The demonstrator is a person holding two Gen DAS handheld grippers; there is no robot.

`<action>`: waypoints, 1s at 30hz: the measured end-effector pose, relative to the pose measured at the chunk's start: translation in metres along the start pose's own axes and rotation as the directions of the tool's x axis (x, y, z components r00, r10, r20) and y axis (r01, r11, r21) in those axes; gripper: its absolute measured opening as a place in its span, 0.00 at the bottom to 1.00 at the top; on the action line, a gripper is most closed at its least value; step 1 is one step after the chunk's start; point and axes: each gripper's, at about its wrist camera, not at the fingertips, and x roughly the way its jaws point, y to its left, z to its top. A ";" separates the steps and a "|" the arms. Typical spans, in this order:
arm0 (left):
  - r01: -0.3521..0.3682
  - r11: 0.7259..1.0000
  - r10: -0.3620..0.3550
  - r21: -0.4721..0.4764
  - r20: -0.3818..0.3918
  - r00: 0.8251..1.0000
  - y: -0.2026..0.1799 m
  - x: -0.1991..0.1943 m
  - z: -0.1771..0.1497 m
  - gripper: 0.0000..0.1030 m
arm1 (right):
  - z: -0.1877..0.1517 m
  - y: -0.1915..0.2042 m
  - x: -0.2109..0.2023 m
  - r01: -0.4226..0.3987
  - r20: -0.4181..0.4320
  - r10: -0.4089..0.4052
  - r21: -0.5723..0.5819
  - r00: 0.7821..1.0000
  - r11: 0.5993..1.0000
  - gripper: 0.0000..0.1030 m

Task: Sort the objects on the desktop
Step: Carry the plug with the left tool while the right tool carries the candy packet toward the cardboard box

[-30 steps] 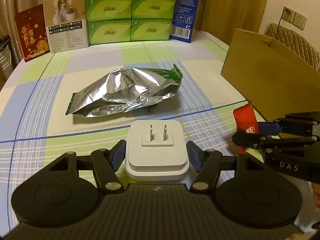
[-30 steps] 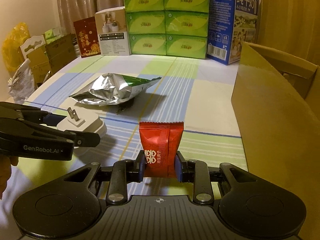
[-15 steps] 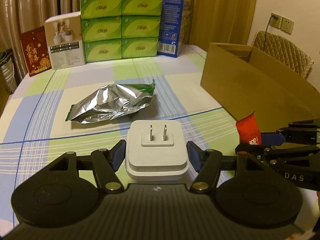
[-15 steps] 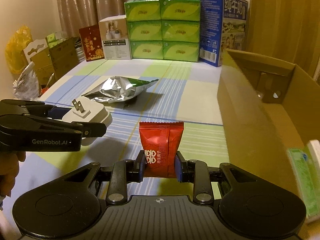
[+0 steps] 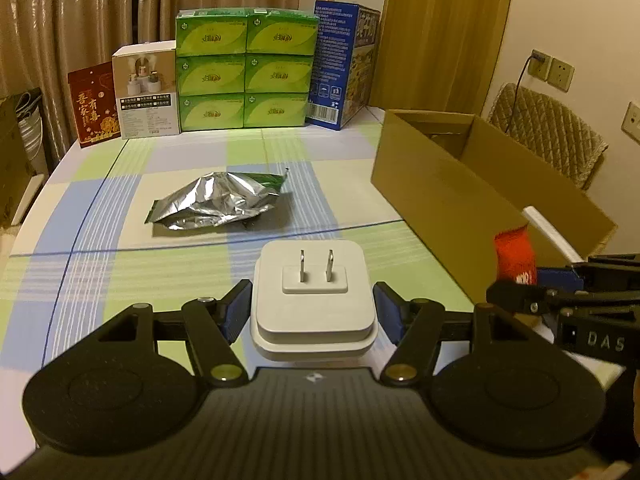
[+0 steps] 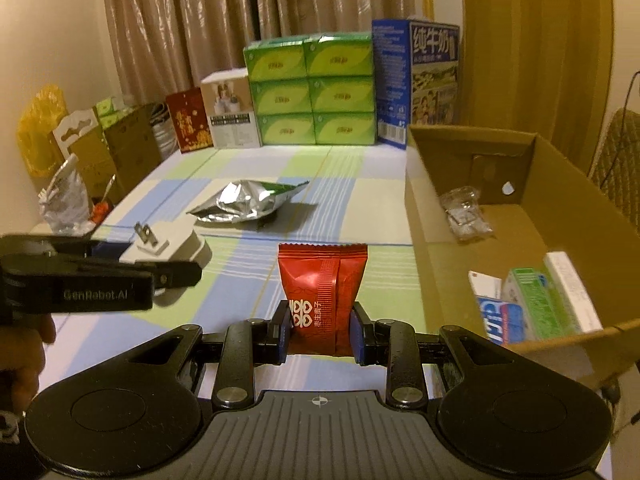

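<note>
Left wrist view: the left gripper [image 5: 313, 310] grasps a white plug adapter [image 5: 313, 300], a smooth, rounded-square plastic block with a stepped body and two flat metal prongs pointing up the frame. It sits at lower centre, pinched on both sides by blue-padded fingers [image 5: 236, 312] on black linkages. At the right edge the right gripper [image 5: 532, 280] shows sideways, with a red packet [image 5: 515, 258] in its tips.

In the right wrist view the right gripper [image 6: 320, 334] is clenched on that red packet [image 6: 323, 292], a glossy foil pouch with a crimped top edge and a vertical seam; it stands upright at centre frame, its lower part squeezed between the blue pads, above the tablecloth [image 6: 240, 272]. The left gripper [image 6: 176, 272] enters from the left edge carrying the adapter [image 6: 168, 246], with a hand [image 6: 24, 356] behind it.

A crumpled silver foil bag [image 5: 216, 204] with a green edge lies flat on the cloth in mid-frame, well apart from both tools. The cloth is a smooth plaid of pale blue, green and cream. On the right stands an open brown cardboard box [image 6: 532, 152], holding a clear plastic bag [image 6: 464, 212] and several small cartons [image 6: 532, 304]. At the table's far edge stand stacked green tissue packs [image 5: 246, 74], a blue milk carton [image 5: 340, 64], a white product box [image 5: 146, 94] and a red card box [image 5: 94, 104]. Beige curtains [image 5: 100, 20] hang behind; a quilted chair [image 5: 548, 132] and wall sockets [image 5: 560, 74] occupy the upper right.
</note>
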 end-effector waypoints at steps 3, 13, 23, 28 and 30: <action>0.008 1.000 -0.008 -0.010 0.004 1.000 -0.009 -0.013 -0.003 0.59 | 0.002 0.001 -0.017 0.006 0.019 -0.006 0.007 1.000 1.000 0.26; 0.004 1.000 -0.004 -0.010 0.018 1.000 -0.034 -0.045 -0.012 0.59 | 0.003 -0.009 -0.060 0.032 0.065 -0.036 0.055 0.997 0.998 0.26; 0.028 0.999 -0.028 -0.032 0.021 0.999 -0.051 -0.055 -0.015 0.59 | -0.004 -0.031 -0.081 0.067 0.068 -0.074 0.098 0.995 0.993 0.26; 0.041 0.999 -0.040 -0.023 0.023 0.999 -0.063 -0.055 -0.013 0.59 | -0.008 -0.046 -0.090 0.091 0.069 -0.100 0.121 0.993 0.988 0.26; 0.050 0.998 -0.049 -0.023 0.023 0.999 -0.069 -0.055 -0.012 0.59 | -0.008 -0.054 -0.094 0.101 0.068 -0.111 0.134 0.991 0.986 0.26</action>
